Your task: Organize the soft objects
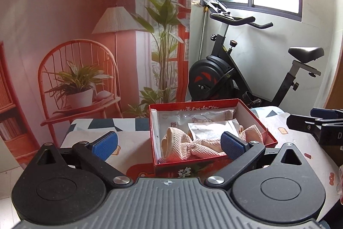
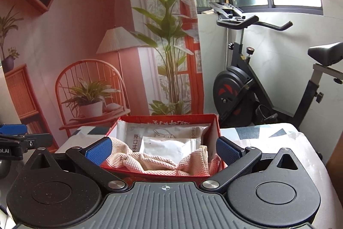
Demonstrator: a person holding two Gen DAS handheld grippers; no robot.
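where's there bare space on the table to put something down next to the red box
Bare patterned tablecloth lies right of the red cardboard box, out to the table's edge, and a second strip lies on its left. The box itself is crowded: a pink waffle-knit cloth and white plastic packets fill it. Both open grippers, left and right, hold nothing.

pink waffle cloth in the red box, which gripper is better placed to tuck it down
Probably the right gripper: the pink waffle-weave cloth lies centred between its open blue pads. The left gripper sits off to the red cardboard box's side.
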